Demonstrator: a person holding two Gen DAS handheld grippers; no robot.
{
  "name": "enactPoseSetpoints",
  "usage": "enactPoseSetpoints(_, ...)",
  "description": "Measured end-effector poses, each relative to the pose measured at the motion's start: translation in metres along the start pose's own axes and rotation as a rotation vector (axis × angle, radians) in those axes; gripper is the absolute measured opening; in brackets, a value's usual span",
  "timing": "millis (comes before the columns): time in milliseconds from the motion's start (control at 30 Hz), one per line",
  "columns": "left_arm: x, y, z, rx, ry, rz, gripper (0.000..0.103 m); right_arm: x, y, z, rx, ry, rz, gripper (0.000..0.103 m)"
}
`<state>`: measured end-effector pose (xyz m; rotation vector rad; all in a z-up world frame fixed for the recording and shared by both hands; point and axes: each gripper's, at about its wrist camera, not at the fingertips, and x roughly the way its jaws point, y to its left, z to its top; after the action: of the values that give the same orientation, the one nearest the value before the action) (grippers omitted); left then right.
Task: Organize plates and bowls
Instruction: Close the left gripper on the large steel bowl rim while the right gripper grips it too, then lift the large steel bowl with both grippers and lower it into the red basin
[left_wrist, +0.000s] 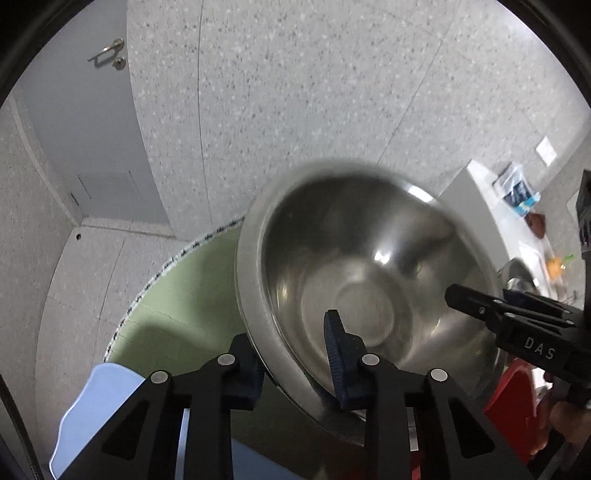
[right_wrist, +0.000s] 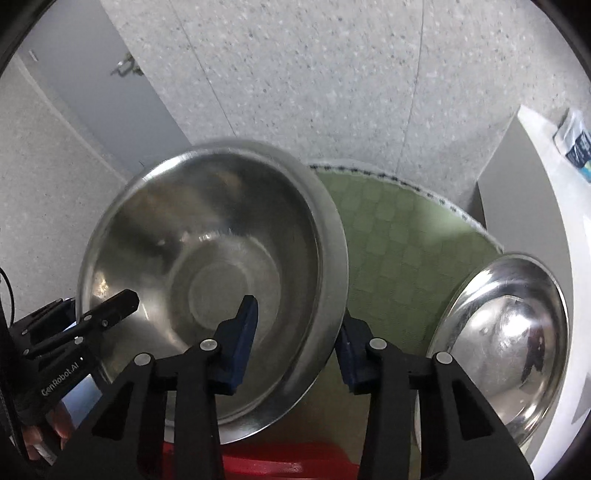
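L claw (left_wrist: 295, 354) and R claw (right_wrist: 293, 343) each straddle the rim of one steel bowl (right_wrist: 207, 266), 1 finger inside, 1 outside, on opposite sides, held w/ its opening tilted toward both cams. A bare hand (right_wrist: 44, 435) grips L claw's body.

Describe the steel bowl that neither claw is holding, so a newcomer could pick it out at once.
Start at the round green mat on the speckled floor. At its right edge, beside the white counter, sits a shallow shiny steel bowl. Unlike the larger, deeper steel bowl gripped at its rim by the left claw and right claw, nothing touches it.
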<state>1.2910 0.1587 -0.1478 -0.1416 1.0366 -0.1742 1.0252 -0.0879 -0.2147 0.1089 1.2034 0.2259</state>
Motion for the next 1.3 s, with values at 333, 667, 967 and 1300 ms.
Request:
enactPoseSetpoints(333, -0.079, -0.029, -0.036, 0.024, -0.162, 0.029, 0.027, -0.070, 0.014, -0.003, -0.041, -0.159, 0.046, 0.039)
enactPoseSetpoints(667, -0.167, -0.085, -0.154, 0.039, -0.200, 0.039, 0.027, -0.139, 0.001, -0.074, -0.110, -0.211, 0.046, 0.039)
enactPoseSetpoints(967, -0.188, -0.120, -0.235, 0.009, -0.118, 0.063, 0.027, -0.130, -0.024, -0.145, -0.126, -0.131, 0.060, 0.039)
enactPoseSetpoints(1300, -0.174, -0.142, -0.256, -0.026, -0.075, 0.116, 0.030, -0.105, -0.032, -0.186, -0.192, -0.075, 0.047, 0.041)
